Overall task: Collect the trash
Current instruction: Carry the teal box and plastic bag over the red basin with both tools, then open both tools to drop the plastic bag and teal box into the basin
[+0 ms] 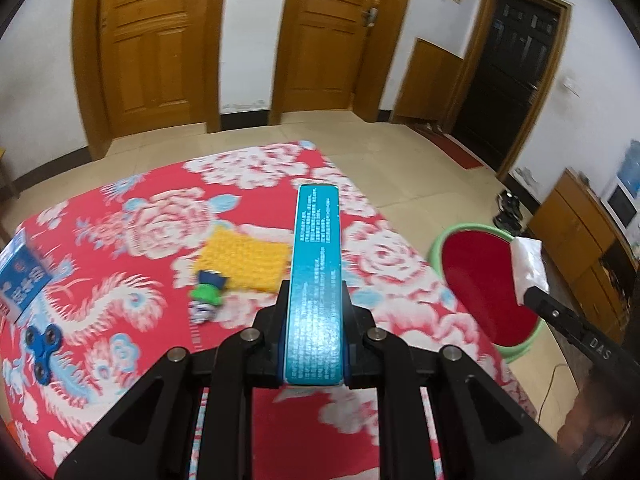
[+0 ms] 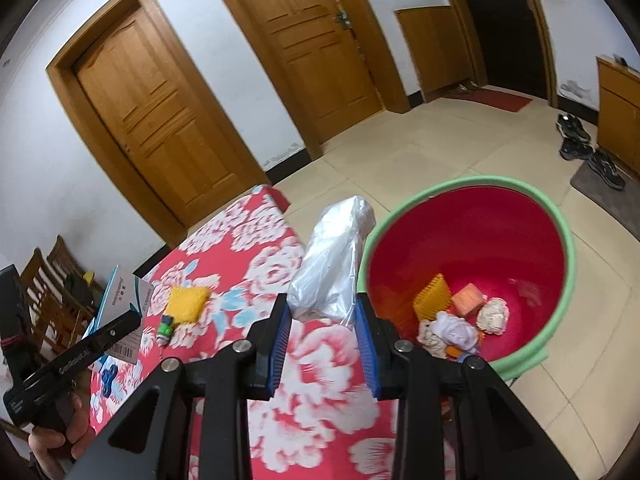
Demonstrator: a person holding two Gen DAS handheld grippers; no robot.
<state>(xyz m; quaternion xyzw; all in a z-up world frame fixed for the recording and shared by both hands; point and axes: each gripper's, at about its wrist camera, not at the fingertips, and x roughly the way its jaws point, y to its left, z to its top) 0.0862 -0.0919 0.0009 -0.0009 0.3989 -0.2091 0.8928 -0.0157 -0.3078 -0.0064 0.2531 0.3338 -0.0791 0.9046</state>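
A lived-in home is shown. Two panelled wooden doors [image 1: 152, 40] are set in white walls at twelve o'clock, above a pale tiled floor [image 2: 420, 152]. Shoes [image 2: 576, 136] are left by a doormat [image 2: 608, 196] at two o'clock, wooden chairs [image 2: 48, 280] are stood at nine o'clock, and a floral cloth [image 1: 140, 240] is spread over the worktop.

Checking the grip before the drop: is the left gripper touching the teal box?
Touching. The left wrist view shows the left gripper with both jaws pressed flat against the teal box, no gap visible.

Teal box [image 1: 316, 280], crumpled plastic bag [image 2: 332, 264], both held
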